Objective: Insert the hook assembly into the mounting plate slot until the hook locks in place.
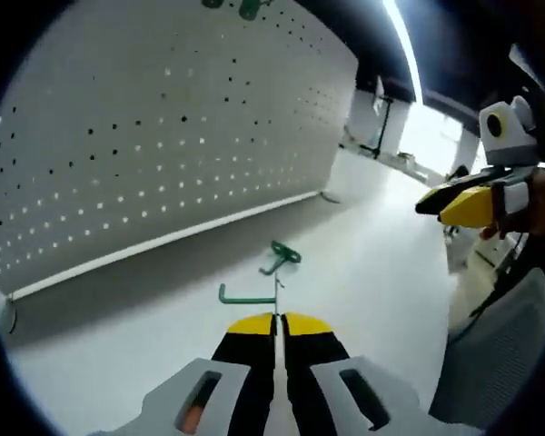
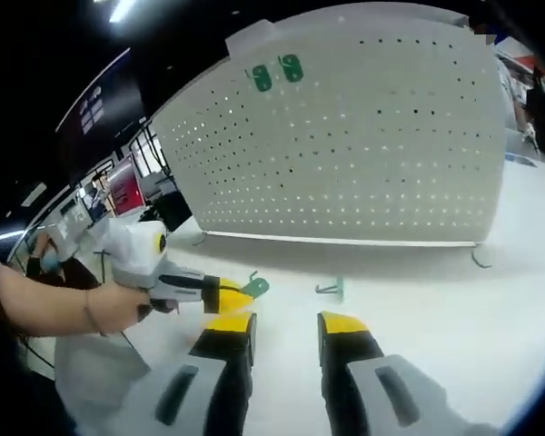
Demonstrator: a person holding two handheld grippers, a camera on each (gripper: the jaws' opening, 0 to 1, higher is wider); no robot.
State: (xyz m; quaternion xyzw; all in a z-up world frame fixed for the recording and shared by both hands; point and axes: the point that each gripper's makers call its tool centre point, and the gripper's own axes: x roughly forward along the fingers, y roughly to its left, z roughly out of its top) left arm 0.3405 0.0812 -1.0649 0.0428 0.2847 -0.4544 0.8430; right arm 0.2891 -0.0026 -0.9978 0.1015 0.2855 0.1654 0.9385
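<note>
A white pegboard (image 1: 163,136) (image 2: 363,136) stands upright on the white table (image 1: 372,272) (image 2: 490,327). My left gripper (image 1: 275,320) (image 2: 239,295) is shut on a green hook (image 1: 245,294) (image 2: 255,288), which sticks out from its yellow tips just above the table. A second green hook (image 1: 282,254) (image 2: 331,289) lies on the table a little beyond it, in front of the board. My right gripper (image 2: 286,323) (image 1: 436,202) is open with nothing between its fingers, and it hovers to the right of the left one.
Two green pieces (image 2: 274,73) (image 1: 250,9) hang near the pegboard's top edge. Wire feet (image 1: 330,195) (image 2: 480,259) hold the board up. A grey mesh chair (image 1: 500,354) stands at the table's right side. A hand (image 2: 118,309) holds the left gripper.
</note>
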